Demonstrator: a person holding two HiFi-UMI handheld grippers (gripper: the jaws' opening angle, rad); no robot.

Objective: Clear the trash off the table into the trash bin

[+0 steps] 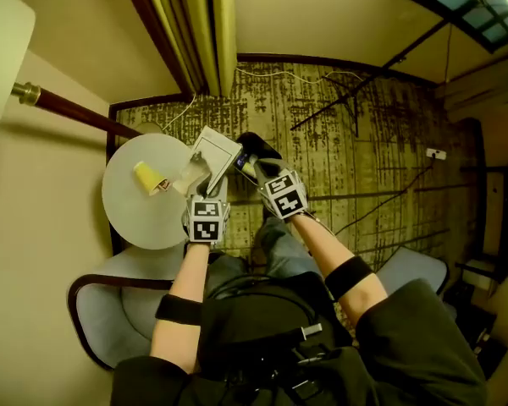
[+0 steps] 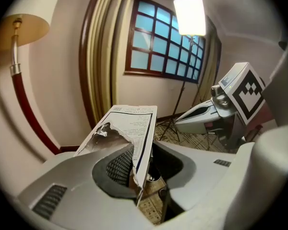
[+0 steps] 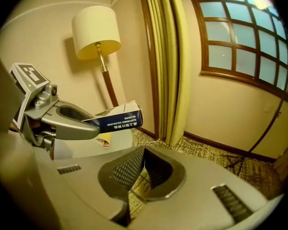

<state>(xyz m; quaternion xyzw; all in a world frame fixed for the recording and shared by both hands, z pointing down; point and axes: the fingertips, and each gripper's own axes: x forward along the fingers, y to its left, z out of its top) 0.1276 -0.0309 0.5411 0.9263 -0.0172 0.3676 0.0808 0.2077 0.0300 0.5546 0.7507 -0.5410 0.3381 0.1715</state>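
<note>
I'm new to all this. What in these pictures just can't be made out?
- The trash bin: no view shows it plainly; in the head view a dark rounded shape is half covered by the right gripper.
- Print on the torn white cardboard box: too small to read in the left gripper view.
- The crumpled yellow item on the round white table: too small in the head view to identify.
</note>
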